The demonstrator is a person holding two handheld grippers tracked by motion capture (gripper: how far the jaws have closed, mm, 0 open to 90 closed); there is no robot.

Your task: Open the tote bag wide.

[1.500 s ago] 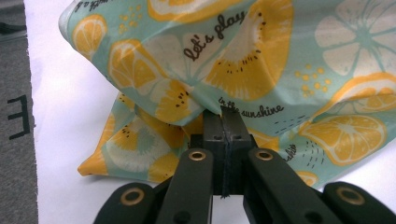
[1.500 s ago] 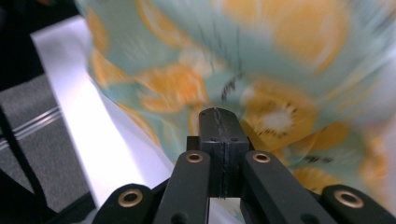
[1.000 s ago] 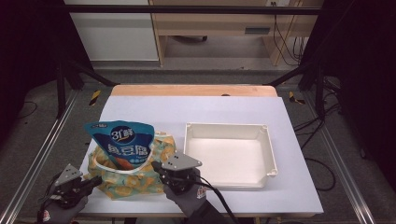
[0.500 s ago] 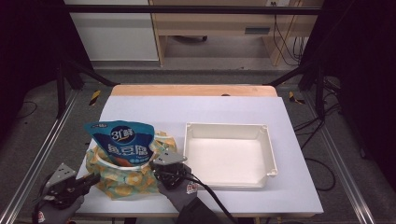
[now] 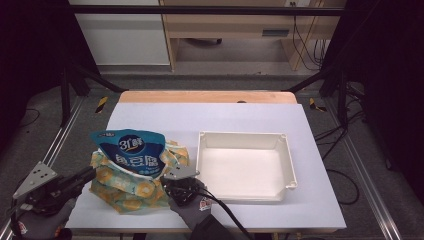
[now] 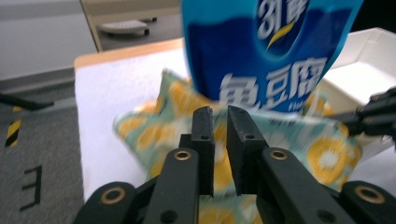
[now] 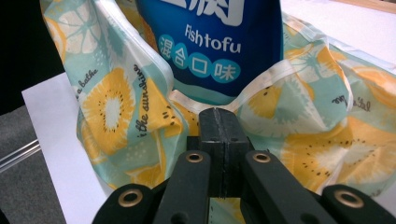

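A blue Fishtofu pouch (image 5: 130,152) is seen standing in a fruit-print cloth bag (image 5: 131,185) just left of the white tray (image 5: 287,150). The bag's rim is pinched by the closed right gripper (image 7: 218,116); the left gripper (image 6: 220,122), slightly parted, is held empty beside the bag.

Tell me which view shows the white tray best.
The high view: the whole white tray is visible there, empty, lying right of the patterned bag. The left gripper view catches just a blurred corner behind the blue snack pouch. The right gripper view looks at the bag and pouch instead.

One pouch (image 5: 134,152) — one bag (image 5: 125,186) — one tray (image 5: 245,165).
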